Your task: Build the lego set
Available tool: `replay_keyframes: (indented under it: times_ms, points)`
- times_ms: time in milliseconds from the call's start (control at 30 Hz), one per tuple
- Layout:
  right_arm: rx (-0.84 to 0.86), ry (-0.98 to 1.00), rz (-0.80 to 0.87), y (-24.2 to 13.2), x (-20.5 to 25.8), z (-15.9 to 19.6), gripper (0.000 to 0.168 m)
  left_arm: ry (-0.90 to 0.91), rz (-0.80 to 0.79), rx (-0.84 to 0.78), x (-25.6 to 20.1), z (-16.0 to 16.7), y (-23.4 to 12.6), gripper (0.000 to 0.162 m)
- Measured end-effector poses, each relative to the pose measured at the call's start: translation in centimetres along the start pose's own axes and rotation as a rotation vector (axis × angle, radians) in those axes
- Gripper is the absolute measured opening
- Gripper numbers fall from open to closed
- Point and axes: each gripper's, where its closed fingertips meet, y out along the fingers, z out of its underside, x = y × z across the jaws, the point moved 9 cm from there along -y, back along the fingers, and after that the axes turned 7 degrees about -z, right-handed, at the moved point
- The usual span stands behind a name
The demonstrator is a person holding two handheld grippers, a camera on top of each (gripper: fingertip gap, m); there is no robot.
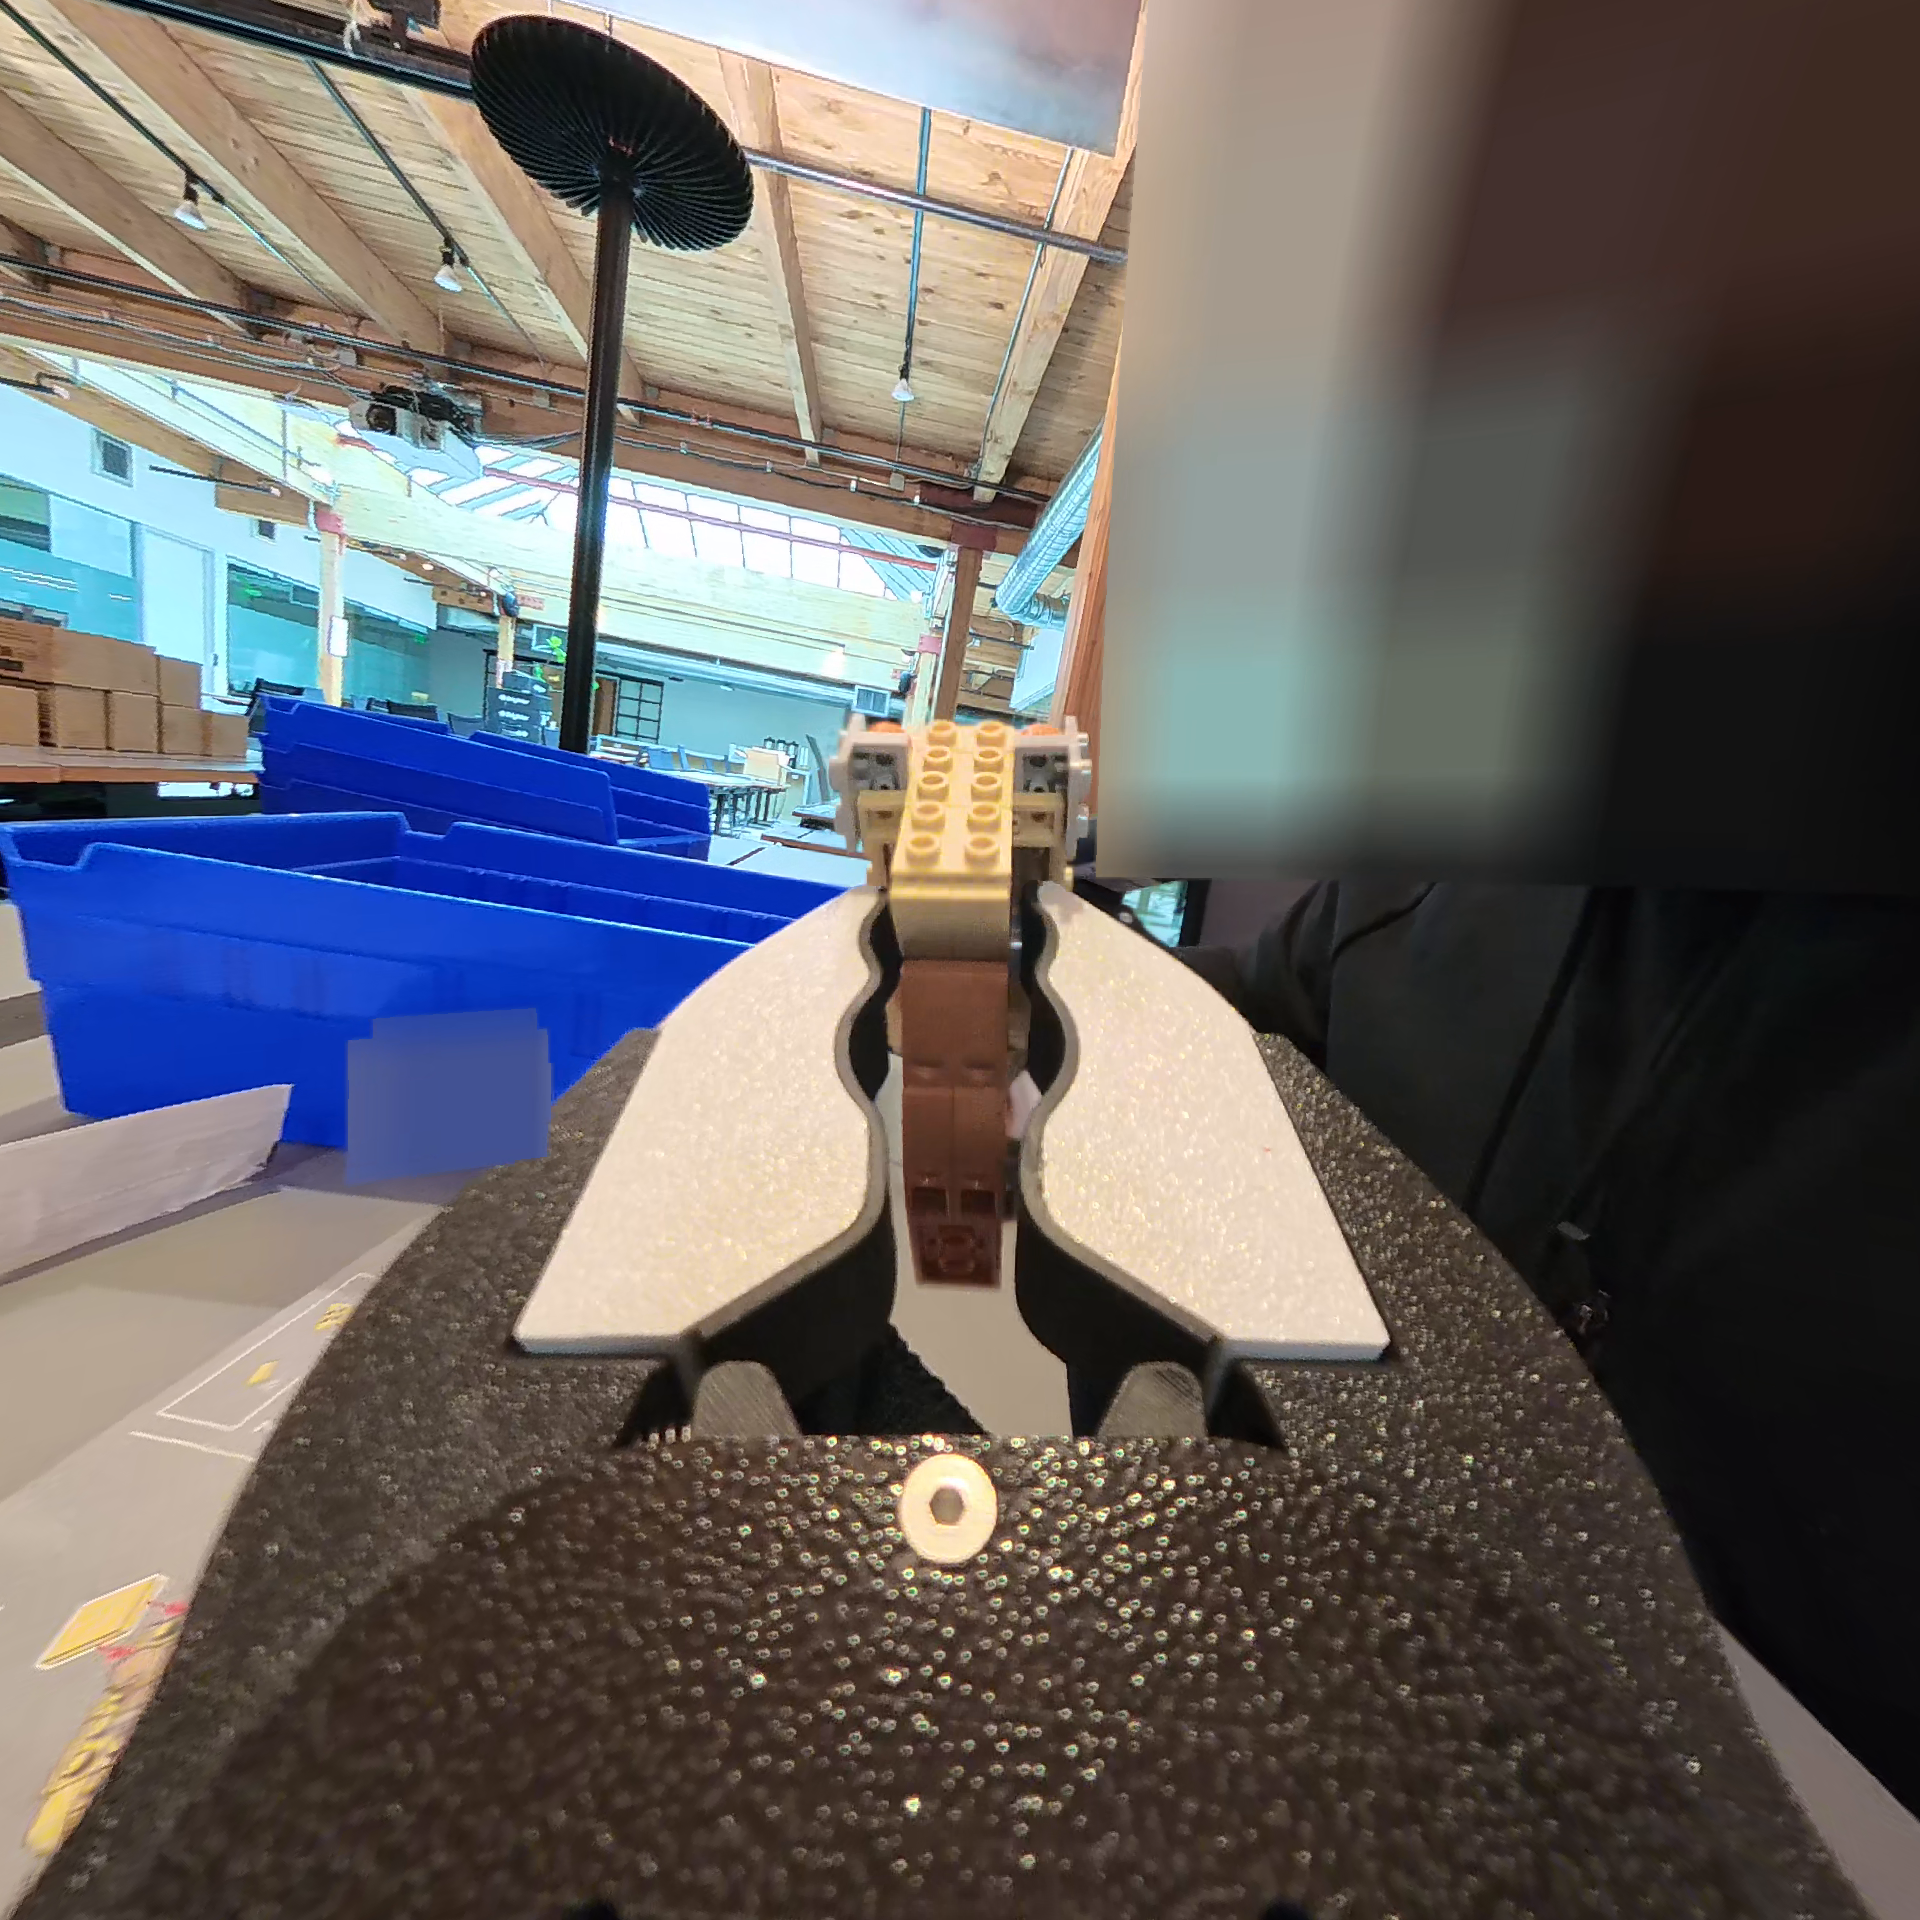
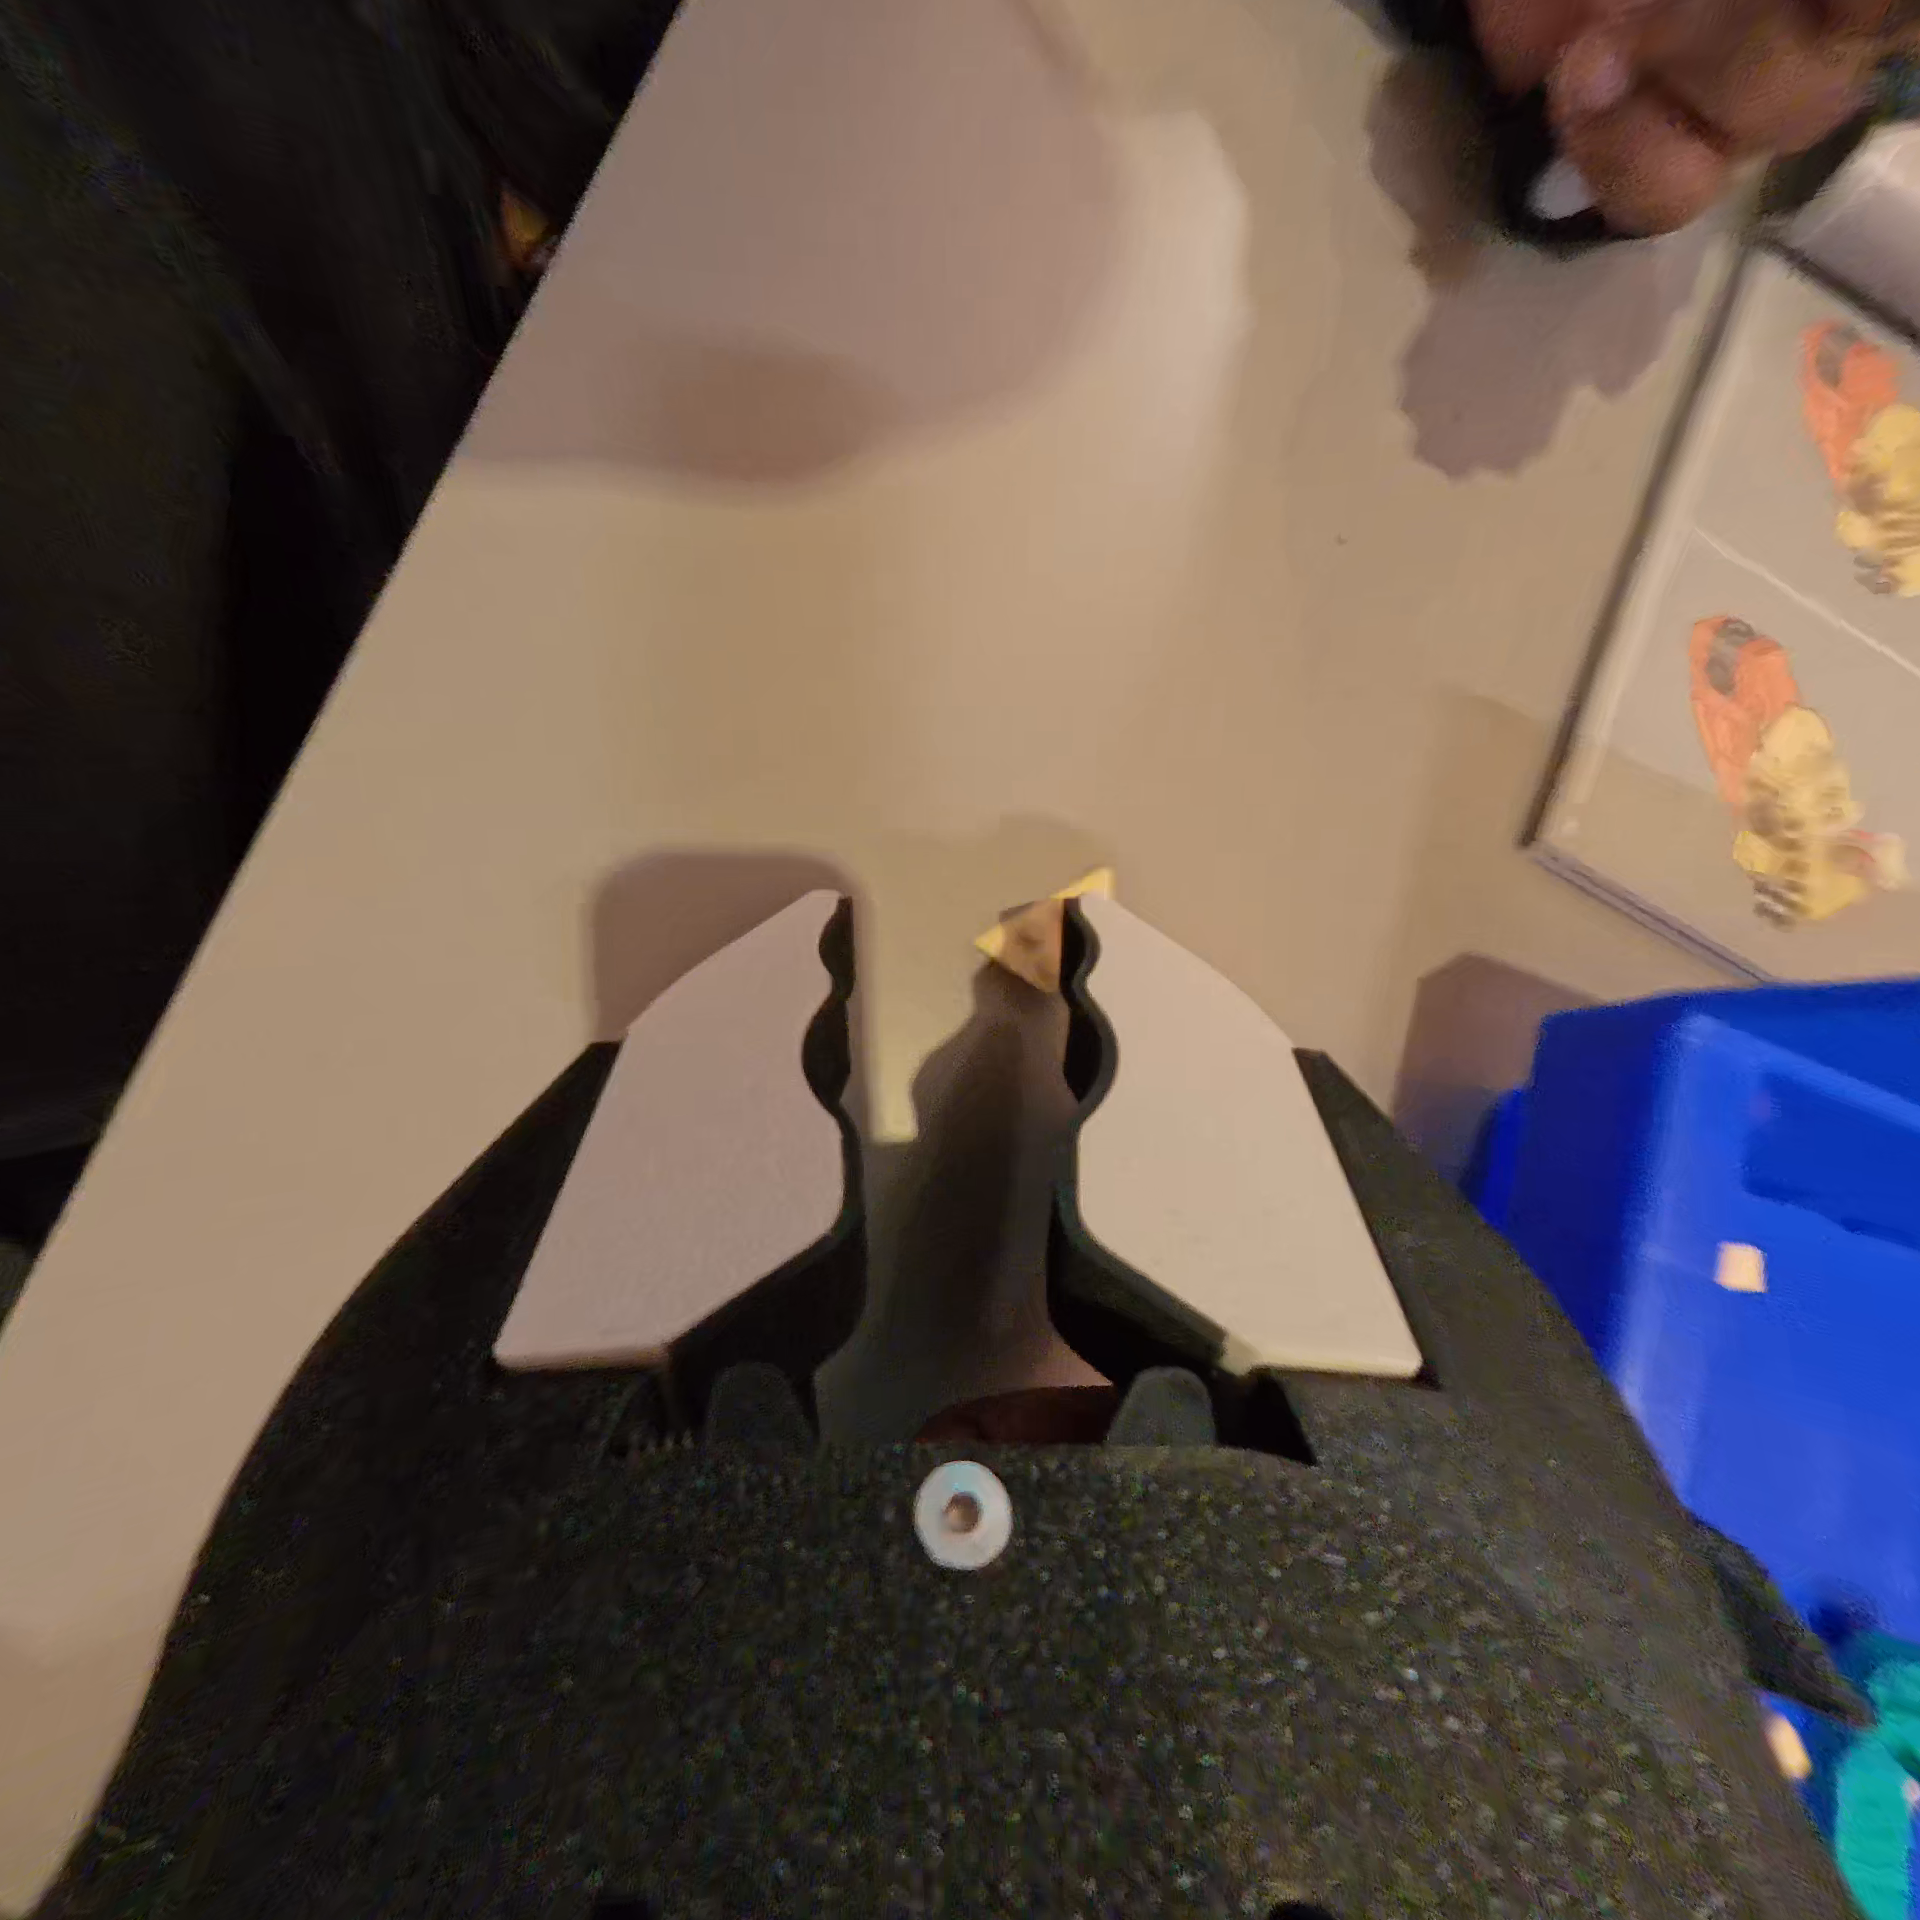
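In the left wrist view my left gripper is shut on a partly built lego model. The model has tan studded bricks on top, brown bricks lower between the fingers, and grey side pieces with orange tips at the far end. It is held up in the air, above the table. In the right wrist view my right gripper is open and points down at the beige table. A small tan lego piece lies on the table at the inner edge of the right fingertip, partly hidden by it.
Blue bins stand to the left, and one blue bin is at the right gripper's right. An instruction booklet lies at the far right. A person's hand is at the top right. The table edge runs down the left. About 20 centimetres separates my left fingertips from my right.
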Motion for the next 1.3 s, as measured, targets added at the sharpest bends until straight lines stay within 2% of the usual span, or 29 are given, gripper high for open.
replay_keyframes:
  times_ms: [200,367,500,567,633,767,833,867,1000,1133,1300]
  points:
    - [-0.041,0.054,0.14,-0.9,-1.7,0.2,0.036,0.014,0.004,0.012,-0.3,0.2,0.2,0.021]
    - [-0.104,0.07,0.267,-0.8,-2.5,-2.3,0.035,-0.012,-0.031,-0.019,-0.2,0.2,0.4,0.021]
    - [-0.321,0.32,0.356,0.1,-4.9,-5.7,0.036,-0.127,-0.112,-0.131,-0.1,0.5,1.2,0.021]
    - [-0.423,0.465,0.368,0.7,-6.4,-6.9,0.042,-0.18,-0.123,-0.177,-0.3,0.9,1.6,0.021]
    - [-0.52,0.559,0.343,0.9,-7.3,-7.7,0.047,-0.208,-0.109,-0.2,-0.7,1.1,1.9,0.021]
    - [-0.671,0.652,0.241,1.5,-8.2,-8.6,0.042,-0.208,-0.087,-0.2,-1.2,1.3,2.2,0.021]
    - [-0.687,0.66,0.262,1.7,-8.5,-8.9,0.032,-0.208,-0.078,-0.2,-1.3,1.3,2.2,0.021]
    - [-0.679,0.652,0.291,1.6,-8.5,-8.9,0.021,-0.209,-0.069,-0.201,-1.4,1.3,2.2,0.021]
    - [-0.656,0.582,0.273,0.8,-8.4,-8.7,0.02,-0.255,-0.029,-0.137,-1.3,1.2,2.1,0.022]
    - [-0.629,0.537,0.236,-0.5,-8.2,-8.4,0.02,-0.197,0.002,0.005,-1.4,1.1,2.1,0.023]
    - [-0.616,0.493,0.259,-1.5,-7.9,-8.3,0.02,-0.187,0.015,0.074,-1.3,0.9,2.0,0.026]
